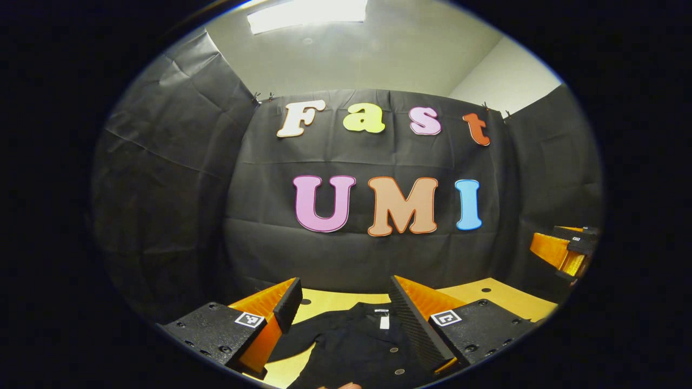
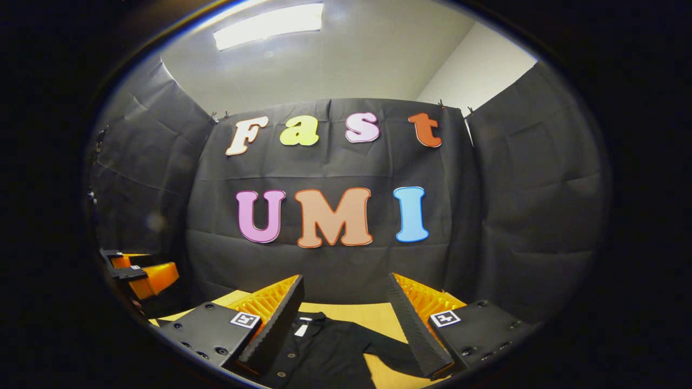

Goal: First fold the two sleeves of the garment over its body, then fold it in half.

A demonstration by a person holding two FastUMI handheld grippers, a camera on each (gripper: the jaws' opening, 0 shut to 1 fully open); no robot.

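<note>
Both jaws wide above garment (image 1: 357, 340)

A ceiling light panel (image 1: 307, 13) at the top of the left gripper view is blown out to white, and the same panel (image 2: 268, 24) glares at the upper left of the right gripper view. The ceiling fades to grey away from it. The booth's black cloth wall (image 1: 162, 178) stays dim, with soft sheen on its creases. Fisheye distortion bends straight edges towards the rim, where detail darkens and softens
</note>
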